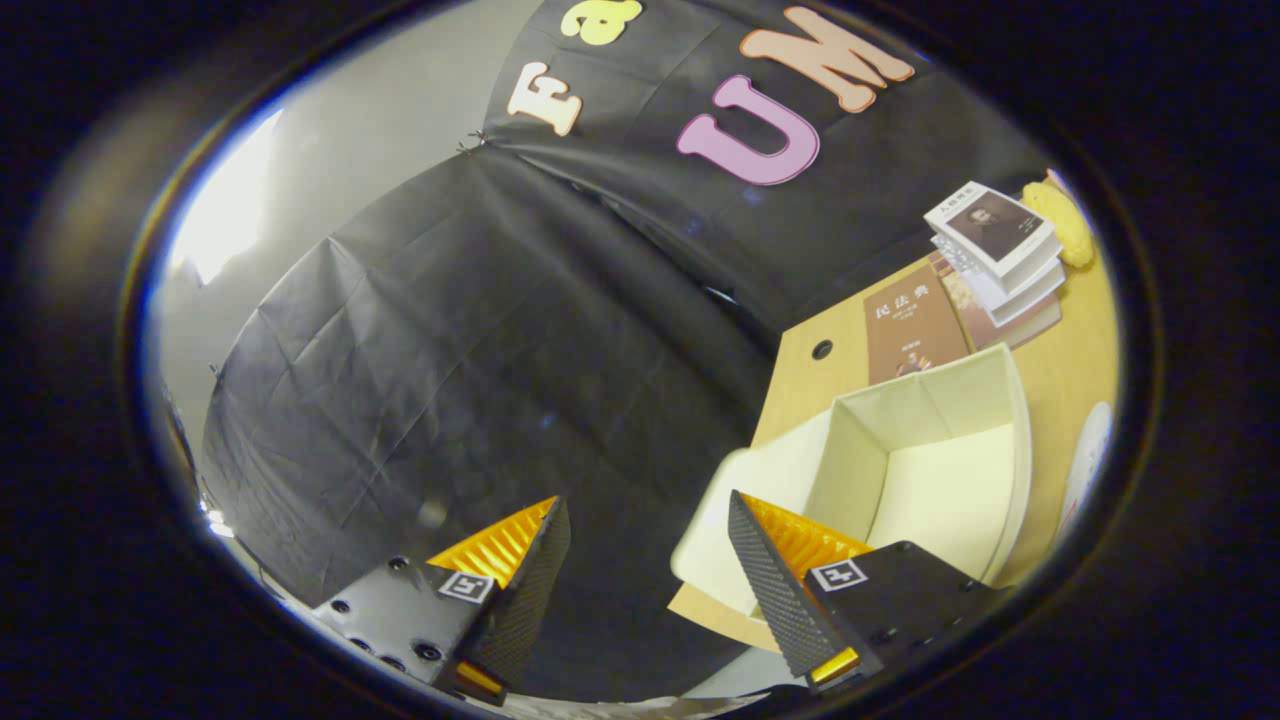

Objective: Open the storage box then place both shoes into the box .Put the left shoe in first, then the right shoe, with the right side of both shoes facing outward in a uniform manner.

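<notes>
While your gripper (pixel 648 520) hangs spread wide and empty, the storage box (pixel 930 470) sits open on the desk (pixel 1070 370) beyond your right finger, nothing inside; both shoes remain.

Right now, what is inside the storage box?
The storage box stands open; its visible floor and walls are bare, no shoe. The gripper, jaws apart and holding nothing, covers its near corner.

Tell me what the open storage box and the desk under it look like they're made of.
Storage box: seemingly stiff fabric or coated board, matte cream, with folded panel seams inside; I can't tell which.
Desk: looks like wood-effect laminate, smooth pale tan, with a round cable hole.
The gripper is open, its fingers apart, one just short of the box's near wall.
</notes>
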{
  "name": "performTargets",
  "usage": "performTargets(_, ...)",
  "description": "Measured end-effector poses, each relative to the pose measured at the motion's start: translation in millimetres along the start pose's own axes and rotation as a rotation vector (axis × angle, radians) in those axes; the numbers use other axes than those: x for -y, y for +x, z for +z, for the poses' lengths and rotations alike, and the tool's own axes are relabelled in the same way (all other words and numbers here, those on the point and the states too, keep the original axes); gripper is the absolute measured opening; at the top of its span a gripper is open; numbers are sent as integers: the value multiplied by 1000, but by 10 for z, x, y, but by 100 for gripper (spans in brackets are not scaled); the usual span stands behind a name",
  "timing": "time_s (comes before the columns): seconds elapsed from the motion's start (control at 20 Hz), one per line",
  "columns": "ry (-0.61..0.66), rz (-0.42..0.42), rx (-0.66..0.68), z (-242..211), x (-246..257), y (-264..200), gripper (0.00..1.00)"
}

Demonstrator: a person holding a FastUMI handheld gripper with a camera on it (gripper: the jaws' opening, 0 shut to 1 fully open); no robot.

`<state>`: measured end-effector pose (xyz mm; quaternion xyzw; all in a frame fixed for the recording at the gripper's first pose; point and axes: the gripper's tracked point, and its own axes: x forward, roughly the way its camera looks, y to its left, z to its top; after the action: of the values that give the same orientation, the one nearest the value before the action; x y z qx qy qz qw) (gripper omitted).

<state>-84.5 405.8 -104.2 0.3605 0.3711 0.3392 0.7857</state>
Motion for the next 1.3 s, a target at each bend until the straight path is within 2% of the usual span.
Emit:
performTargets(0.8, -103, -265, 120, 615, 1184, -1141, 99)
performTargets(1.3, -161, -461, 94, 677, 2153, -1713, 100)
